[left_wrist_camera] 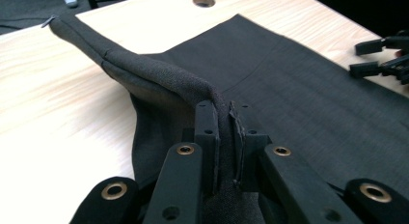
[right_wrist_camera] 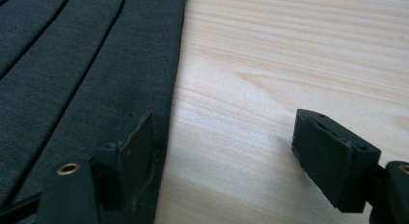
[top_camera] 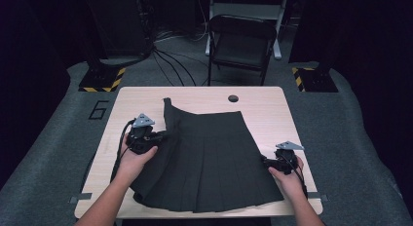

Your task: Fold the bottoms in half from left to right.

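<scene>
A dark pleated fabric skirt (top_camera: 209, 158) lies spread flat across the pale wooden table (top_camera: 272, 109), the right gripper (top_camera: 267, 162) spread wide at its near right edge, the left gripper (top_camera: 163, 135) farther back, pinching its lifted left edge.

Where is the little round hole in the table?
In the high view the round hole sits near the far edge of the table, just beyond the top of the dark skirt, in front of the folding chair.
</scene>
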